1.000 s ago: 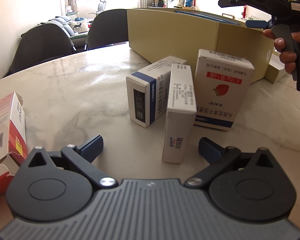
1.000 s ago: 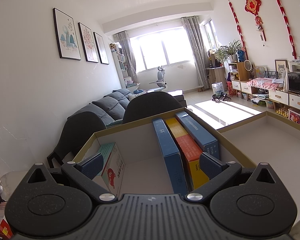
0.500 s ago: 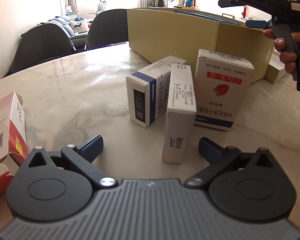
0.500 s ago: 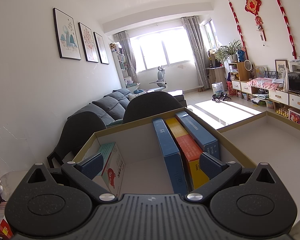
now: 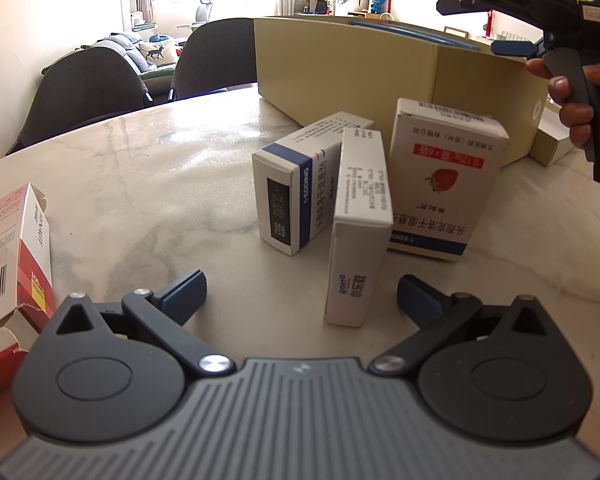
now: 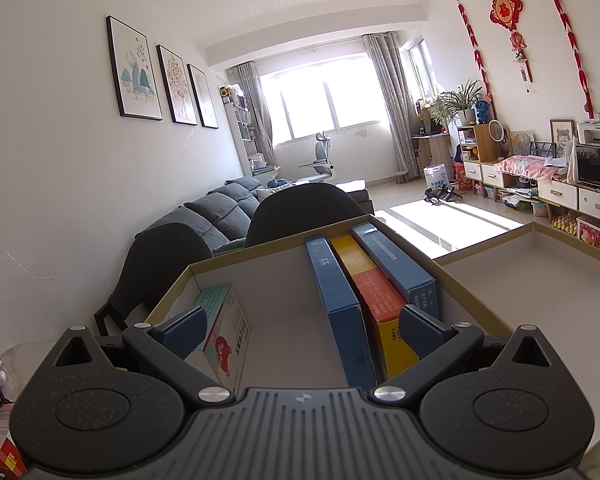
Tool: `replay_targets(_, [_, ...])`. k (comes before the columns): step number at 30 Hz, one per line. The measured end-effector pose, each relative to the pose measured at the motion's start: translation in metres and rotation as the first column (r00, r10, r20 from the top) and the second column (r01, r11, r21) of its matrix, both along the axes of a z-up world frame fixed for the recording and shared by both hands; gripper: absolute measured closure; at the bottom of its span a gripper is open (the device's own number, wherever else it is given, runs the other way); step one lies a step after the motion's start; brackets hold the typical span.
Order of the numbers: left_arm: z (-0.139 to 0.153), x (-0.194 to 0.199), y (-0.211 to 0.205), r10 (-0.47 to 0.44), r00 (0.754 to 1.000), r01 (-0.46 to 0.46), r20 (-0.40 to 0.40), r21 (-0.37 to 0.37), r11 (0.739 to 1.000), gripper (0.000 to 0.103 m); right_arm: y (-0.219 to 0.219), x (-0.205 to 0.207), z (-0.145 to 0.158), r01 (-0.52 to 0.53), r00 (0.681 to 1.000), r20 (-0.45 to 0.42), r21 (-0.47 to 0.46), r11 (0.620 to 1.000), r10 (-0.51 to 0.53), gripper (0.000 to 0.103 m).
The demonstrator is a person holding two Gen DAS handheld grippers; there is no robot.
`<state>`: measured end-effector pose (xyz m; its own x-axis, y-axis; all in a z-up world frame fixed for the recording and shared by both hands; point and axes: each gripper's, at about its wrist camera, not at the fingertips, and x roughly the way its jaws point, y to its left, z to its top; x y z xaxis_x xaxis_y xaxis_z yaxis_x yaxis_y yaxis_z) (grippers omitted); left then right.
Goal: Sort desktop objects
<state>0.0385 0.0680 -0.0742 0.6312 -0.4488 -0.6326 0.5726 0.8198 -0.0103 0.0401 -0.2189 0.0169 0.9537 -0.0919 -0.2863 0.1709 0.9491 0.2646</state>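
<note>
The sorting looks partly done. The marble table (image 5: 148, 184) carries a tan cardboard box (image 5: 340, 68) toward its far edge, and four items already stand in it: a blue box (image 6: 340, 304), a yellow-and-orange box (image 6: 380, 300) and a second blue box (image 6: 396, 268) on edge against its right wall, and a teal-topped carton with a red bear (image 6: 226, 332) leaning near its left wall.

Still out on the table, just in front of the cardboard box, are three cartons touching one another — the strawberry carton (image 5: 444, 176), the blue-banded carton (image 5: 300, 188) and the narrow white carton (image 5: 358, 232). A red-and-white carton (image 5: 12, 256) with its flap open lies at the table's left edge.

The left gripper (image 5: 302, 292) sits low with its jaws spread wide and empty, and the narrow white carton is nearest to them. The right gripper (image 6: 302, 330) hangs above the cardboard box, jaws apart — holding nothing.
</note>
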Motion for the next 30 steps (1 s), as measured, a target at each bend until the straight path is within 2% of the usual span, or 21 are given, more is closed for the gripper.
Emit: replay_targets(30, [-0.0001,0.0000,0.0000,0.000,1.000,0.000,0.000,0.000,1.000,0.000,-0.0012,0.0004,-0.0009,-0.004,1.000,-0.003,0.000,1.000,0.004,0.001])
